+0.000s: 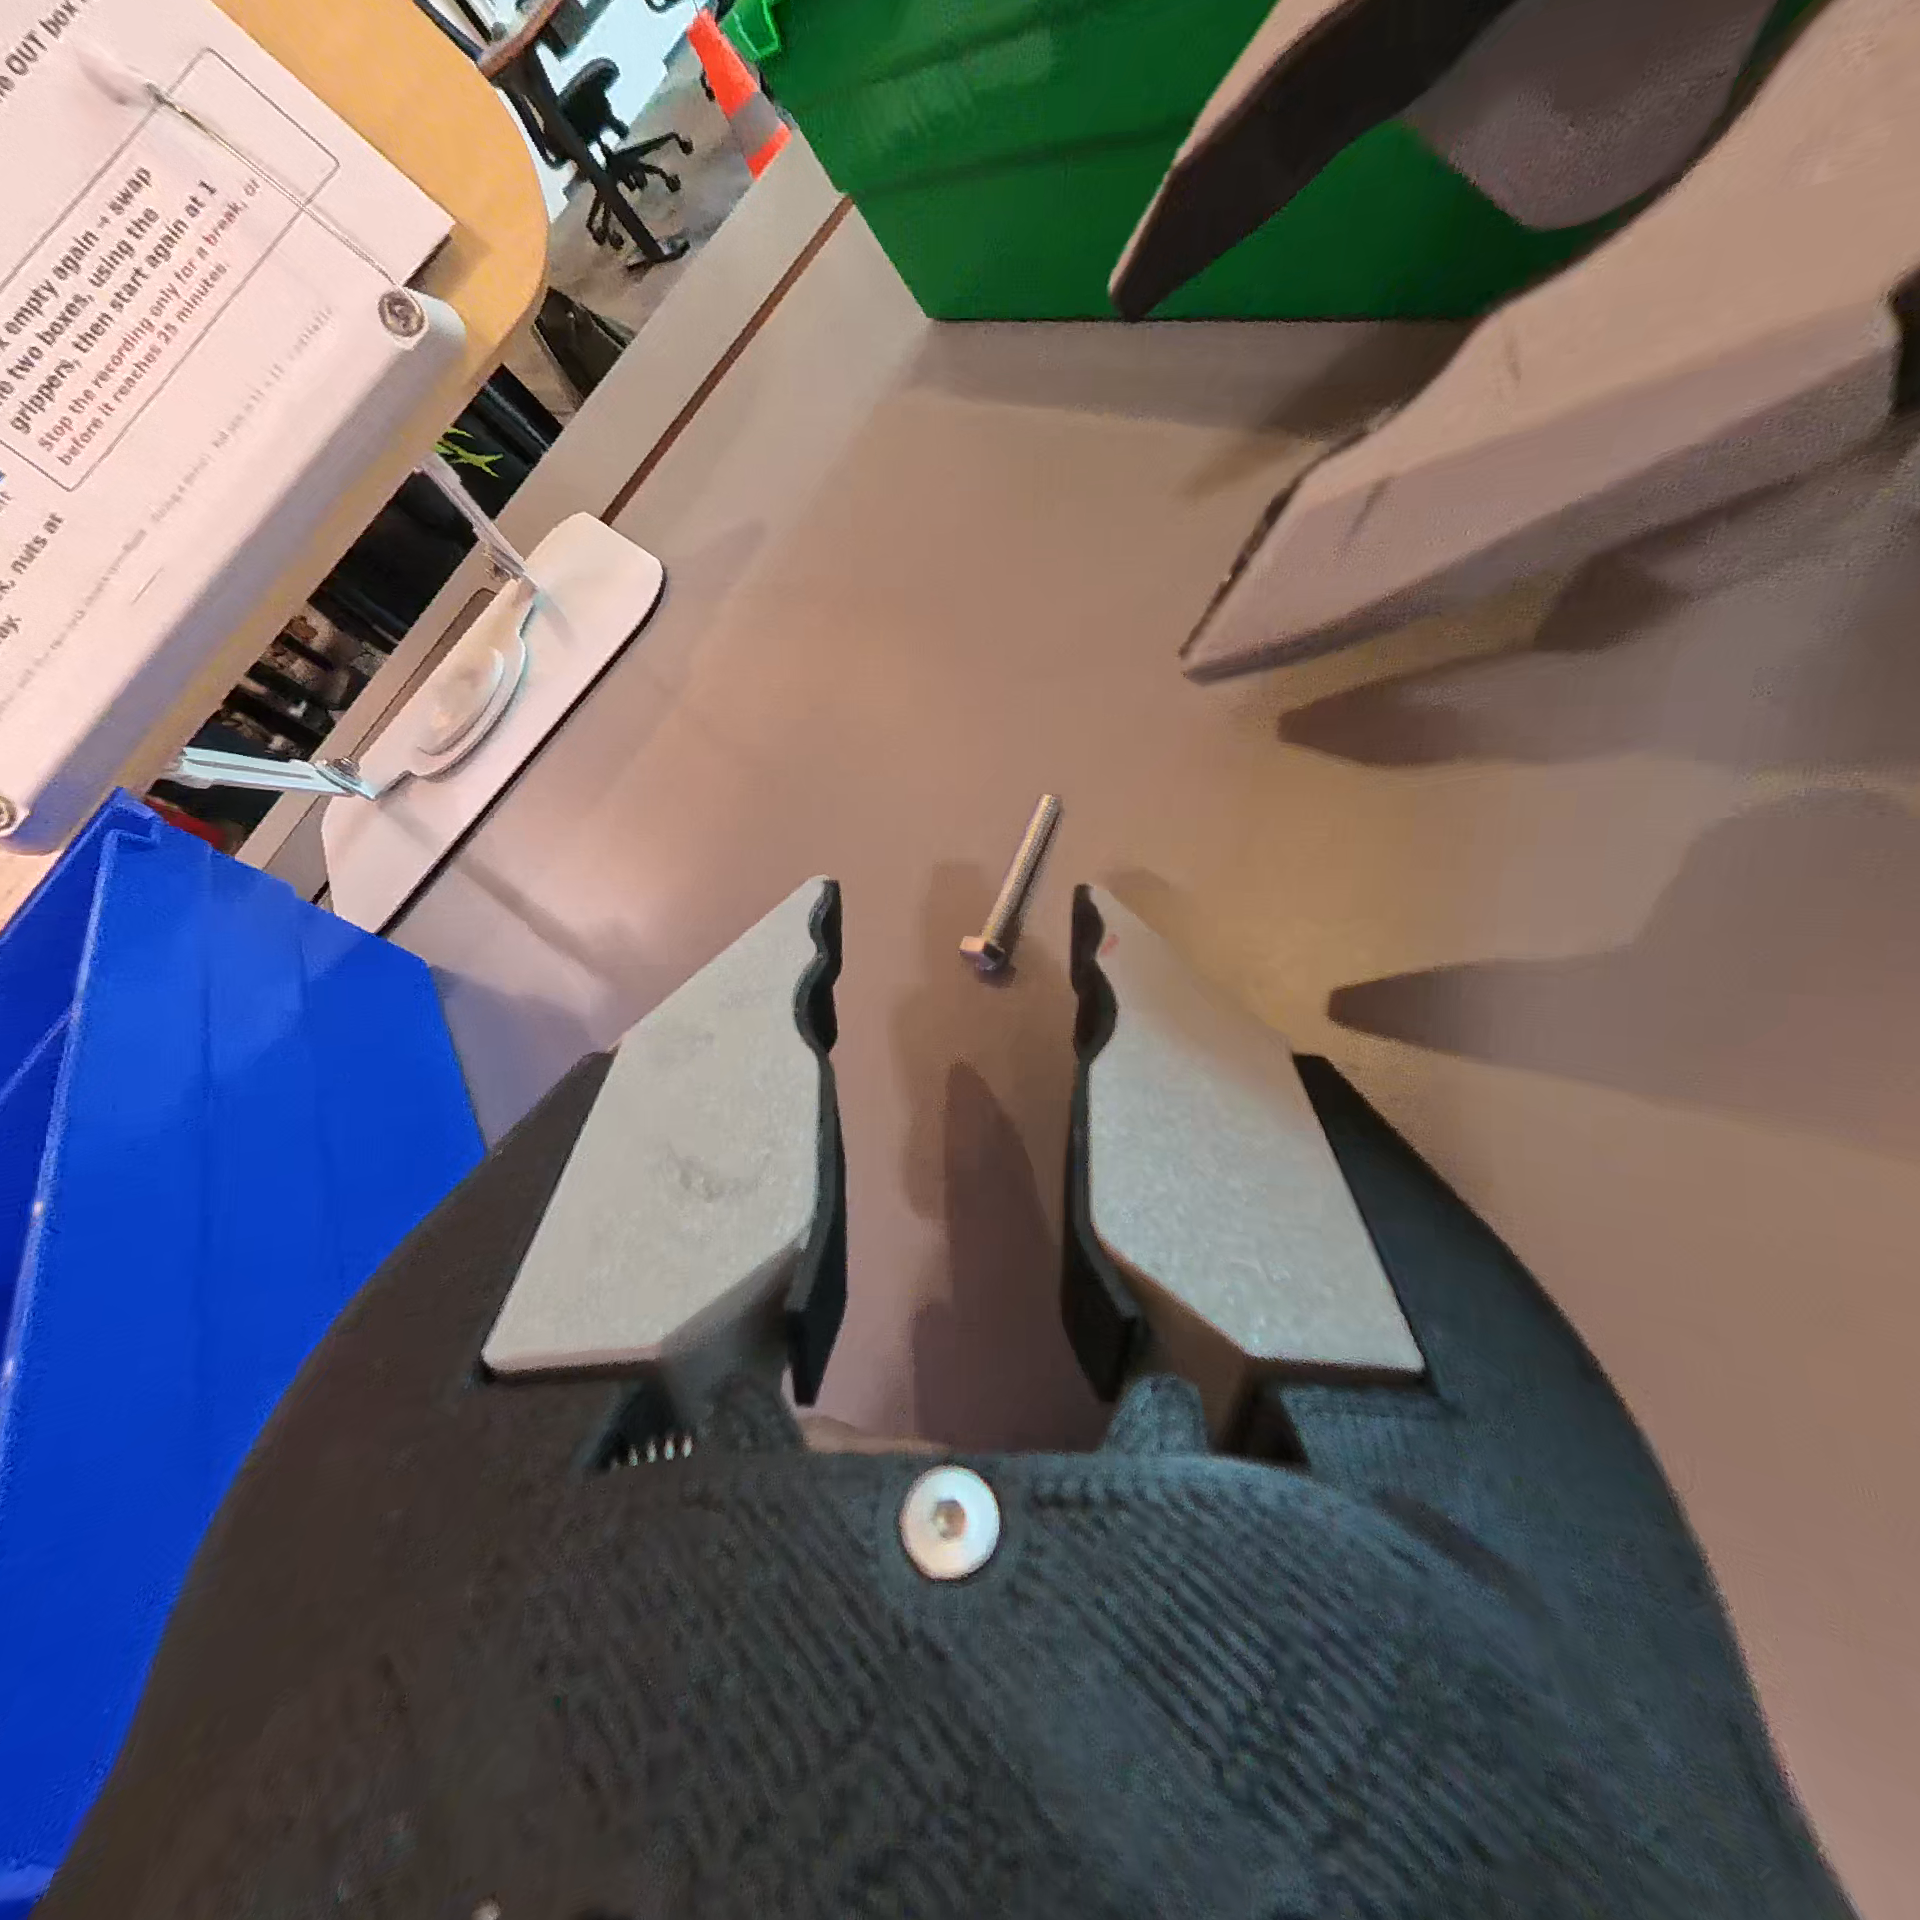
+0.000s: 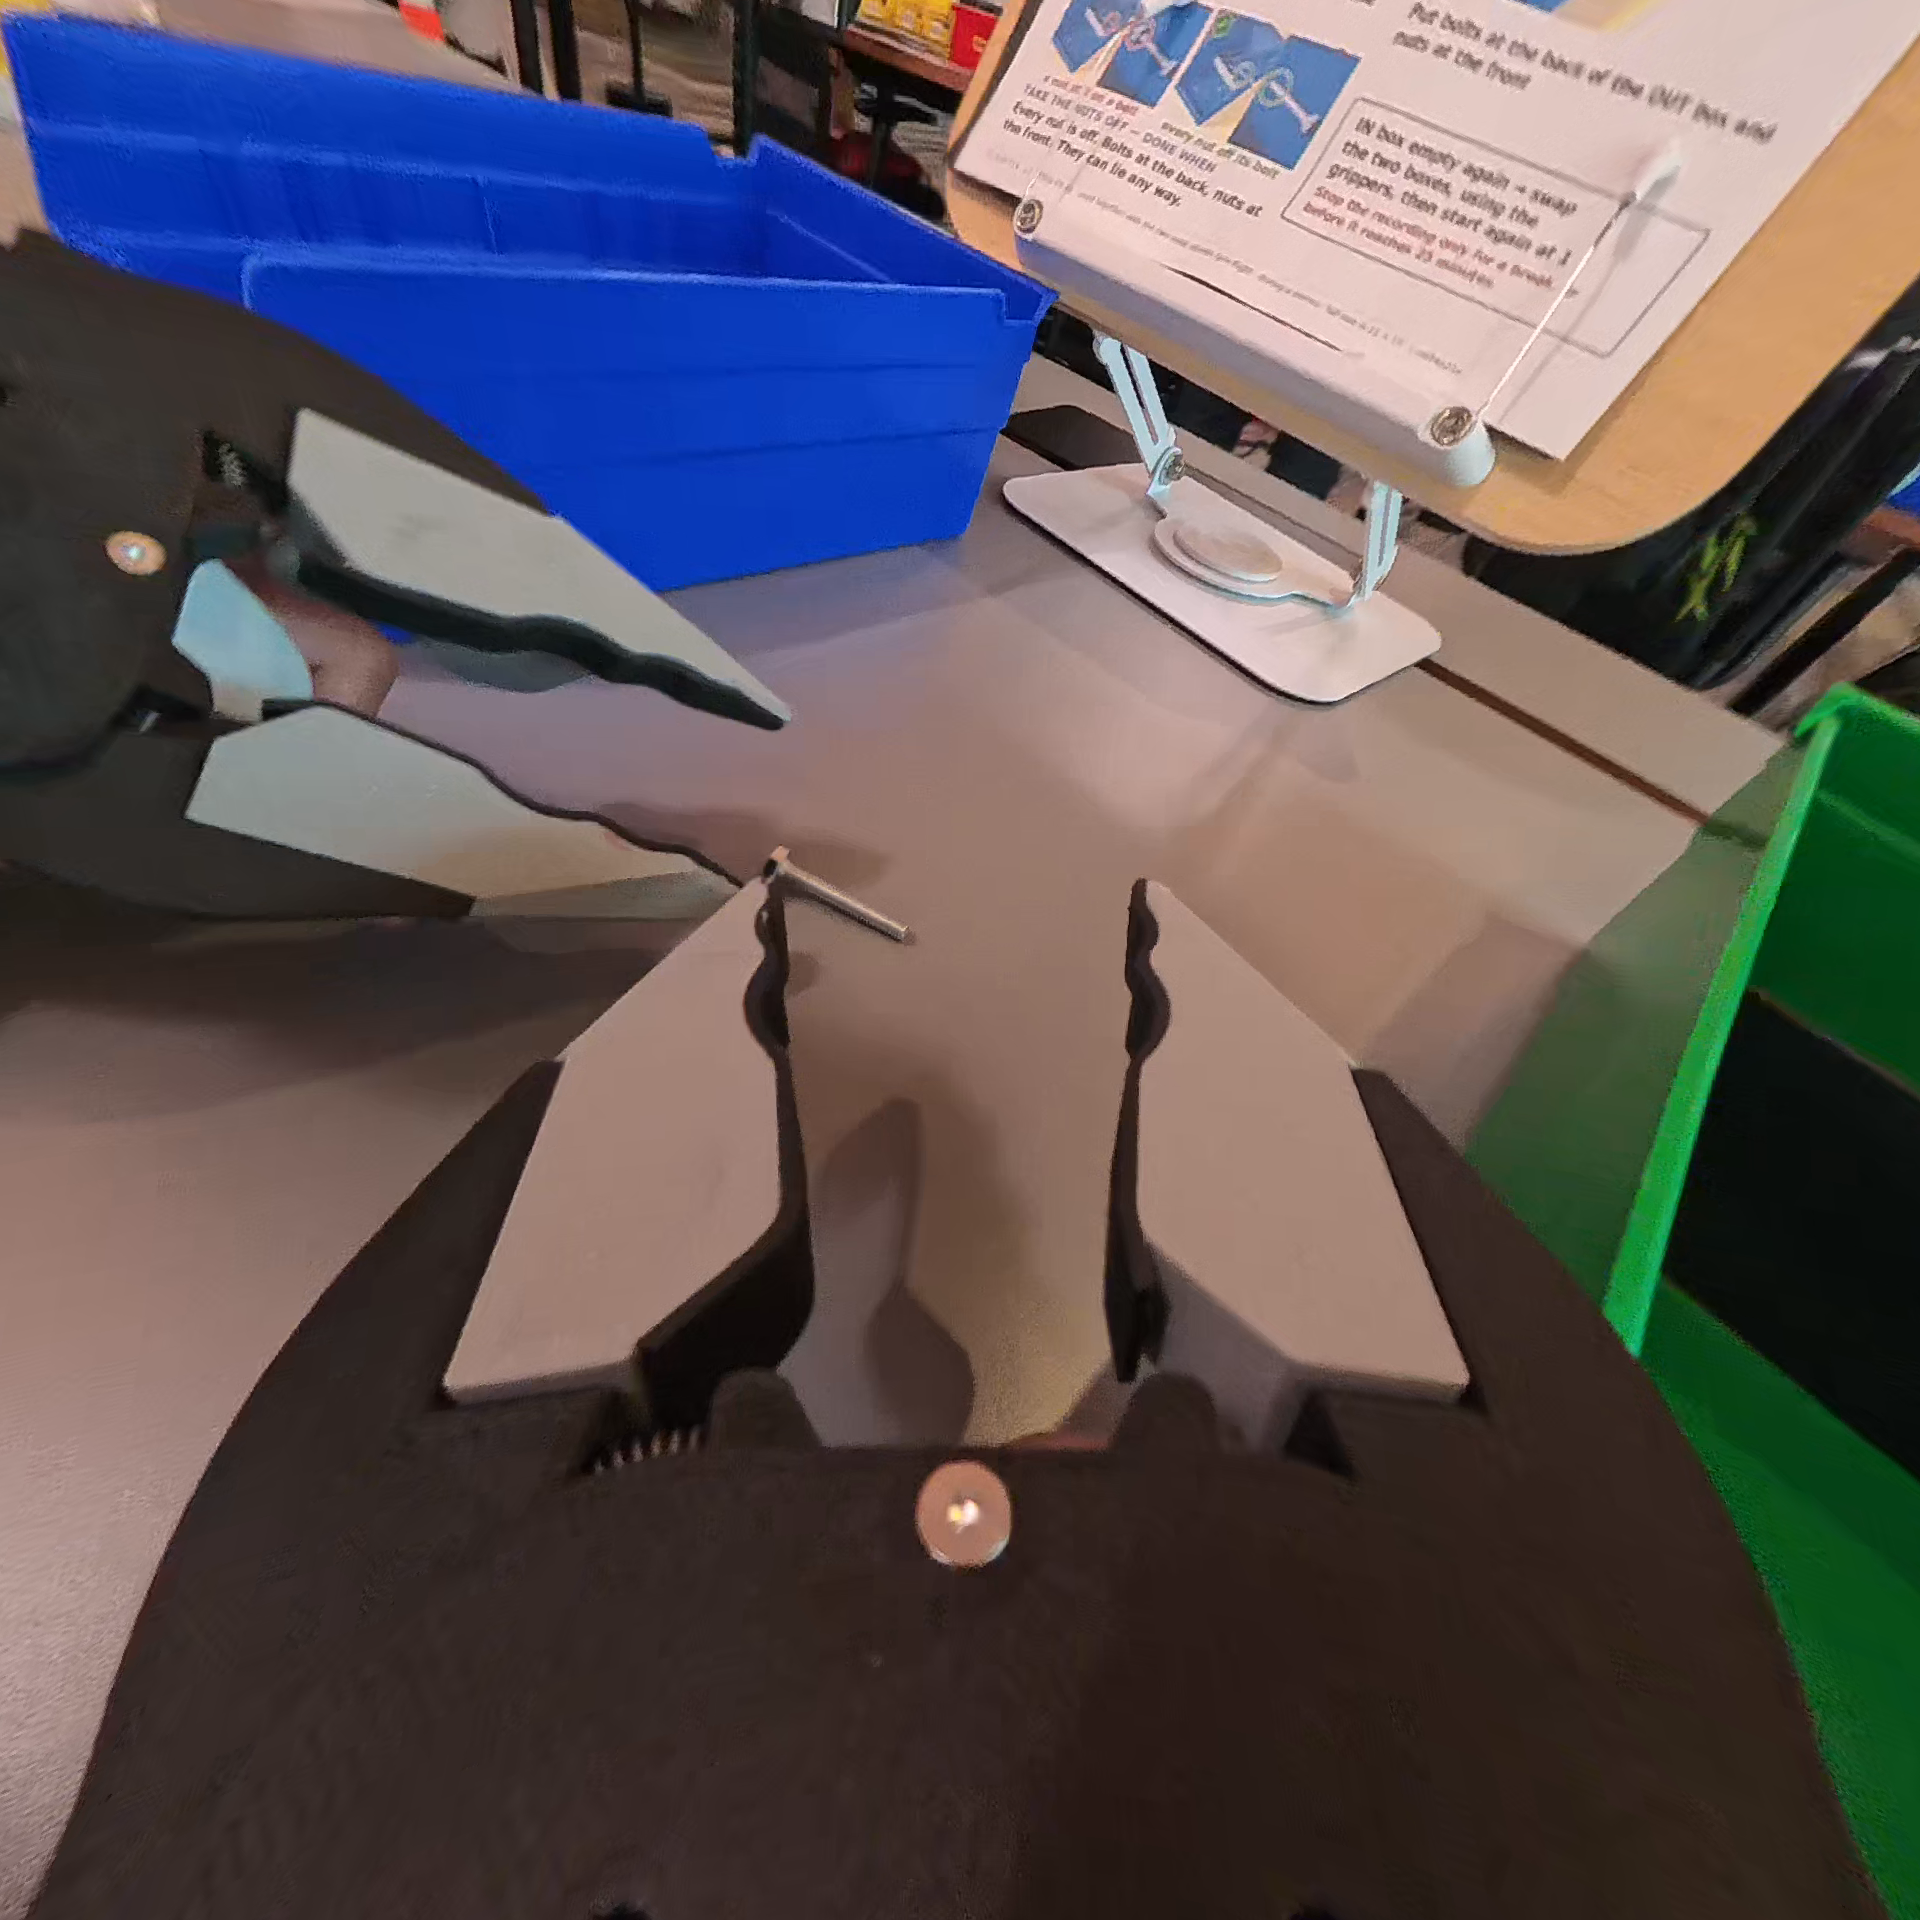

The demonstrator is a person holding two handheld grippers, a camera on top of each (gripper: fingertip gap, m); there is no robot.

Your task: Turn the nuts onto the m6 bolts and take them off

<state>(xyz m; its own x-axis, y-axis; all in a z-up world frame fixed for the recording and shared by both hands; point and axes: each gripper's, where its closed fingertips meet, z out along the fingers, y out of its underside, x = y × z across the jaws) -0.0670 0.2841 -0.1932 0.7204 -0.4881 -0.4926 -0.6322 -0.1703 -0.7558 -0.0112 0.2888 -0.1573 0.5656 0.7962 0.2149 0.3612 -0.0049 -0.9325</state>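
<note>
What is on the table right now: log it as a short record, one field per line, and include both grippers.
bolt: one bolt lying flat on the grey table, no nut visible on it
left gripper: open, bolt just ahead of its fingertips
right gripper: open, holding nothing, bolt head by its left fingertip
blue bin: on the left gripper's side
green bin: on the right gripper's side
instruction sheet: on a white stand

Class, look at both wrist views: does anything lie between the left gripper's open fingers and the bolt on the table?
Nothing visible does. The bolt lies alone on the bare grey table, just ahead of the left gripper, whose jaws stand open. The right gripper, also open, hovers to one side of the bolt, not in the path.
</note>
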